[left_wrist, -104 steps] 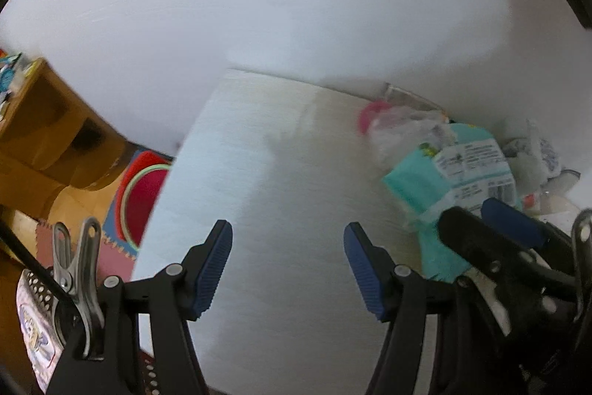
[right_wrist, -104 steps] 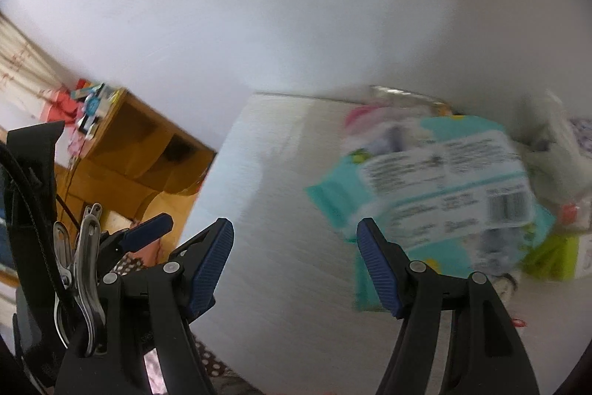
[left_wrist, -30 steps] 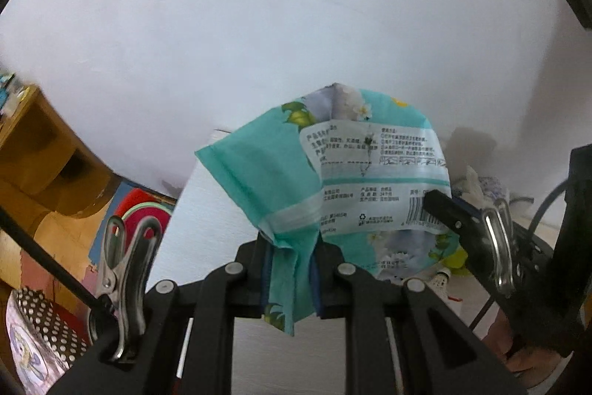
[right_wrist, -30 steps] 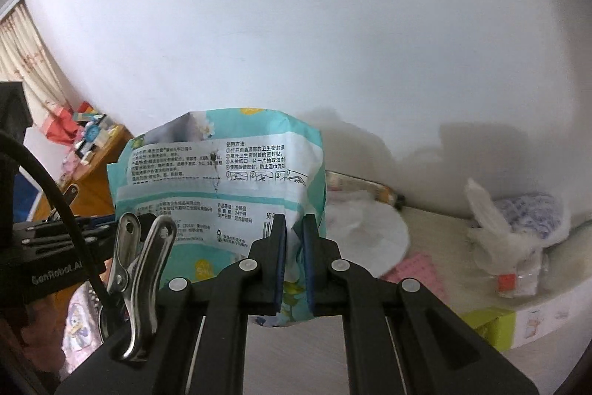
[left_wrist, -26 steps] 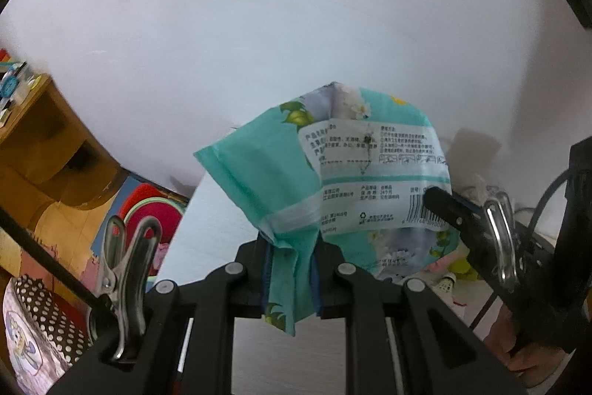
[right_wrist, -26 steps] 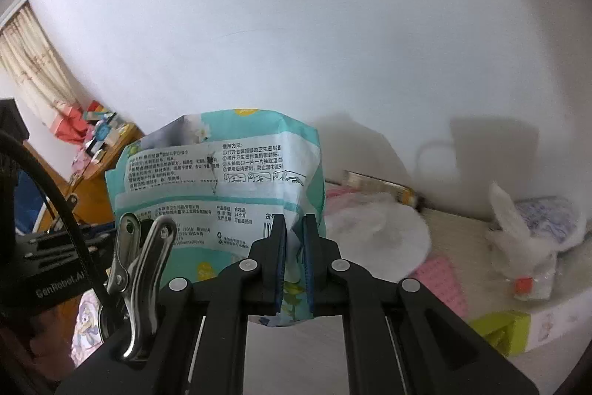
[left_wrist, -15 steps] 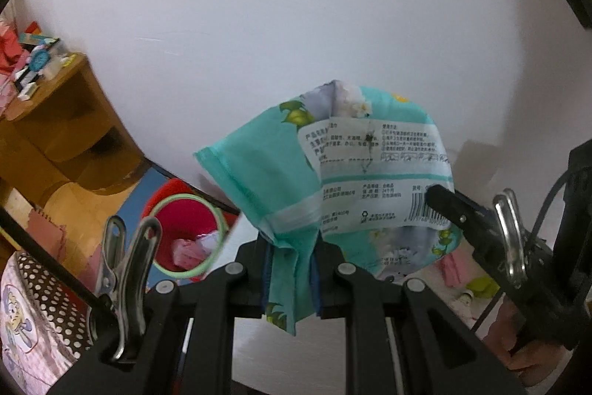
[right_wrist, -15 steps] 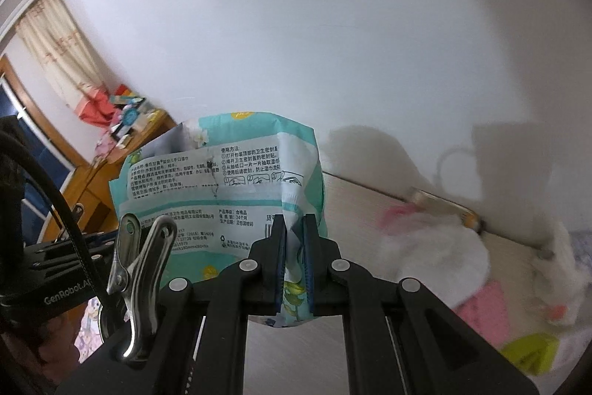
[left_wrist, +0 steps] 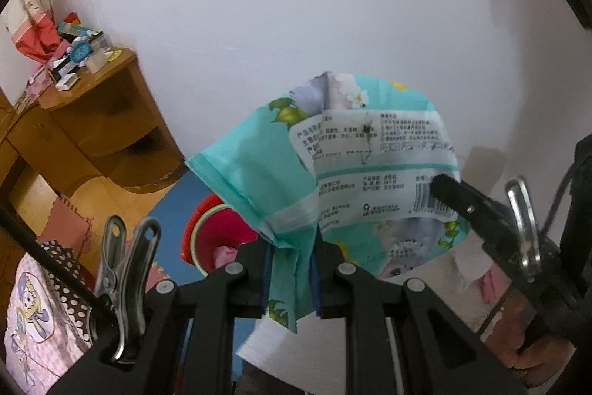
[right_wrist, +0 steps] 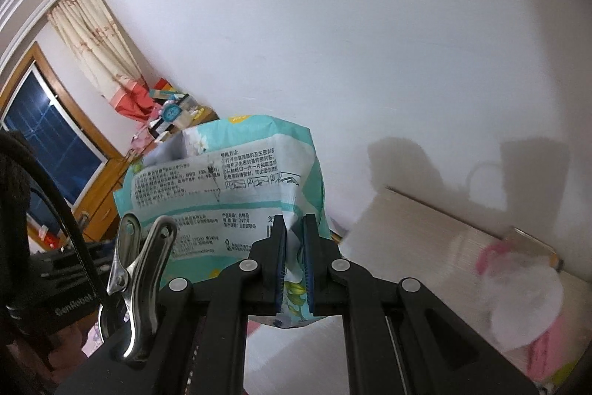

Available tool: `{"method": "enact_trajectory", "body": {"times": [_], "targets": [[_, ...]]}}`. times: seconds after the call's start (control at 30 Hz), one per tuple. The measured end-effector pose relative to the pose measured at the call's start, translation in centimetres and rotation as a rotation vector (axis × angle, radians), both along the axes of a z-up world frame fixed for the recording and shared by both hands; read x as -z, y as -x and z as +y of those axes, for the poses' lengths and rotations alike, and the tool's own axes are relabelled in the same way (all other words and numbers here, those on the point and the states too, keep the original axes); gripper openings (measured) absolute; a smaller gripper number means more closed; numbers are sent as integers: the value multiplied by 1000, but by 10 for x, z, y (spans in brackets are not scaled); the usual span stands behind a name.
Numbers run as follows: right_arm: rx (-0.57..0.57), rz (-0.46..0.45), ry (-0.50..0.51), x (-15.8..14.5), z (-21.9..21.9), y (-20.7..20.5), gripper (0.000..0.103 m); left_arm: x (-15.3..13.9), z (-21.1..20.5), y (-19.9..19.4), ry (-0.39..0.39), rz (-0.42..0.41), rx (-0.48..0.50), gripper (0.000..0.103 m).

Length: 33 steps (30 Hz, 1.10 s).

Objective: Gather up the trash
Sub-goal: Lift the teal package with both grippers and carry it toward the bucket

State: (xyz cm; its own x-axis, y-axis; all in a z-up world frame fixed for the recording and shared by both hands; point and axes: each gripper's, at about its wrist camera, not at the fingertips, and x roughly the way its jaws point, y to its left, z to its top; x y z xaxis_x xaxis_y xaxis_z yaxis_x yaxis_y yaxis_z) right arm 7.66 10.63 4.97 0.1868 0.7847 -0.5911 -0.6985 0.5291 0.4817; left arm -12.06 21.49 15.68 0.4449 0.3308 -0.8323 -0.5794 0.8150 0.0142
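Observation:
A teal wet-wipe packet (left_wrist: 255, 180) with a white printed label hangs in the air, pinched from two sides. My left gripper (left_wrist: 290, 269) is shut on the packet's lower left fold. My right gripper (right_wrist: 294, 247) is shut on a crumpled edge of the same packet (right_wrist: 222, 180). In the left wrist view the right gripper (left_wrist: 446, 193) reaches in from the right and clamps near the barcode. Below the packet, on the floor, stands a red bin (left_wrist: 218, 239) with a green rim and pink scraps inside. The packet hides part of the bin.
The pale table (right_wrist: 407, 239) lies to the right, with a white tissue wad (right_wrist: 518, 287) and pink scraps by the wall. A wooden corner shelf (left_wrist: 103, 121) with small items stands on the left. A hand (left_wrist: 518, 354) grips the right tool. A curtain (right_wrist: 92, 47) hangs by a dark window.
Both grippers, open over the table at first, are now shut on the packet and have carried it up and left off the table. The red bin has come into view beneath it.

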Motion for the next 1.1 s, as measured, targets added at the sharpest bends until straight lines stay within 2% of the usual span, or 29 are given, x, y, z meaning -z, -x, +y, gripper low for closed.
{"method": "enact_trajectory", "body": {"times": [0.17,0.3,0.6,0.77,0.9,1.1], "targets": [[-33,-7,-16,-6,26,10,9,-7,19,13,-19,1,-25,17],[-54,9,-12,-3,51,16,9,0,46,23,-13,6,-45,17],[-105,26,78,19,118,34,9,44,128,37,61,58,-98,17],[-138,39,177,51,166,41,10,104,184,43,158,107,-129,17],[-160,60,333,99,219,50,10,154,220,43,222,158,-131,17],[-180,87,524,158,282,60,10,235,263,37,271,224,-122,17]]}}
